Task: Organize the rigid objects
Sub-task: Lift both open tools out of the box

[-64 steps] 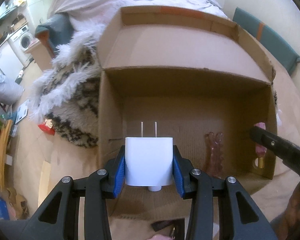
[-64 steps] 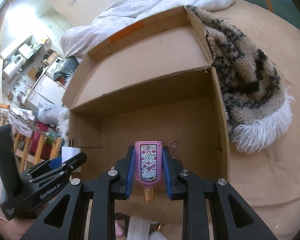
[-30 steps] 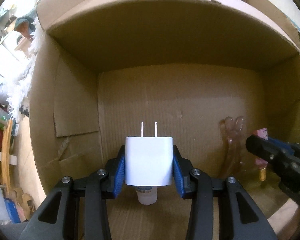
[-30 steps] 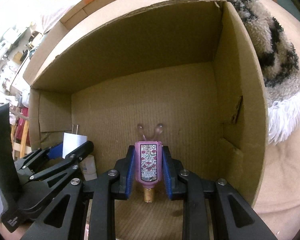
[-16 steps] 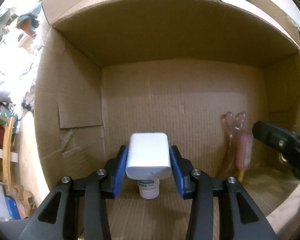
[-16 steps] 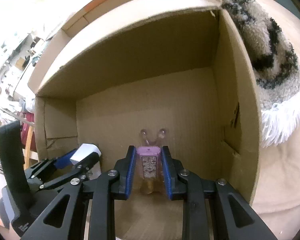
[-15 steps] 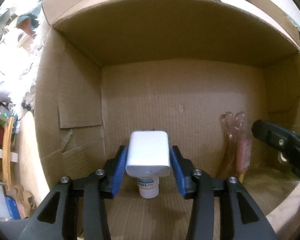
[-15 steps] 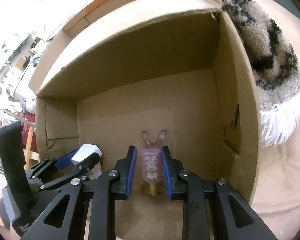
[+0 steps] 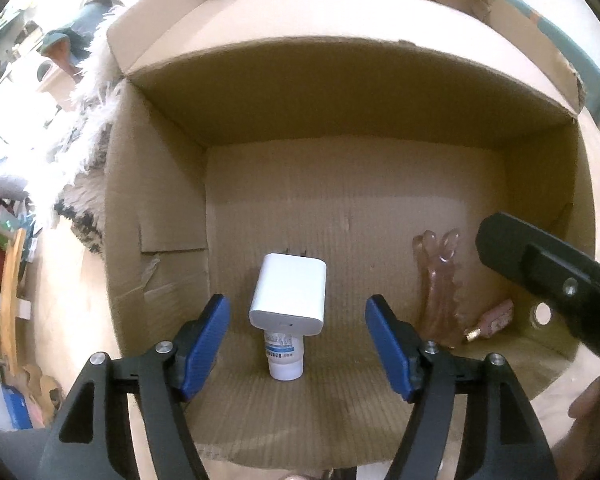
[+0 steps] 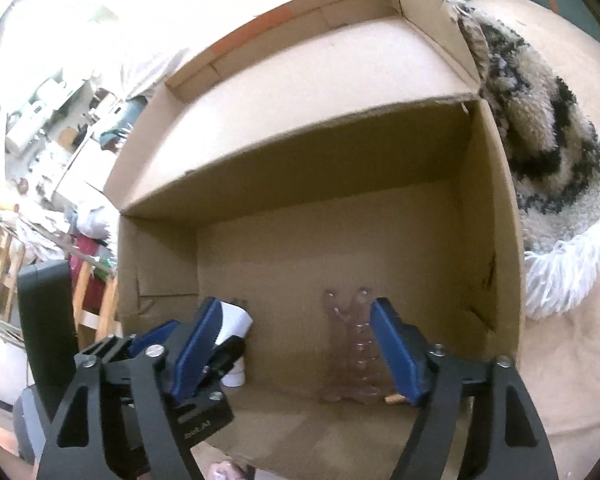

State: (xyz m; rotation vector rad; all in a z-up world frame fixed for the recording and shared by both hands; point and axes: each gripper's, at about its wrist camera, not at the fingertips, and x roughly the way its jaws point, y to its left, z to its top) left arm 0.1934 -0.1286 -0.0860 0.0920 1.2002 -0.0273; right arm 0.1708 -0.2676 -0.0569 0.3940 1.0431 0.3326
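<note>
An open cardboard box [image 9: 156, 216] lies in front of me. Inside it, a white plug charger [image 9: 288, 294] rests on top of a small white bottle [image 9: 285, 356]. My left gripper [image 9: 298, 336] is open around them, not touching. At the right of the box floor stand a clear pink hair clip [image 9: 438, 280] and a pink perfume bottle [image 9: 492, 320] lying on its side. My right gripper [image 10: 296, 344] is open and empty; the hair clip [image 10: 350, 344] shows between its fingers, and only the perfume bottle's gold cap [image 10: 394, 399] peeks past the right finger.
A furry black-and-beige blanket [image 10: 548, 152] lies against the box's right side and also shows at its left [image 9: 88, 168]. The box's far flap [image 9: 340, 12] stands up. The left gripper [image 10: 172, 344] sits close to my right one.
Both grippers have opened and pulled back. The charger was let go onto the white bottle; the perfume bottle was let go and now lies beside the hair clip.
</note>
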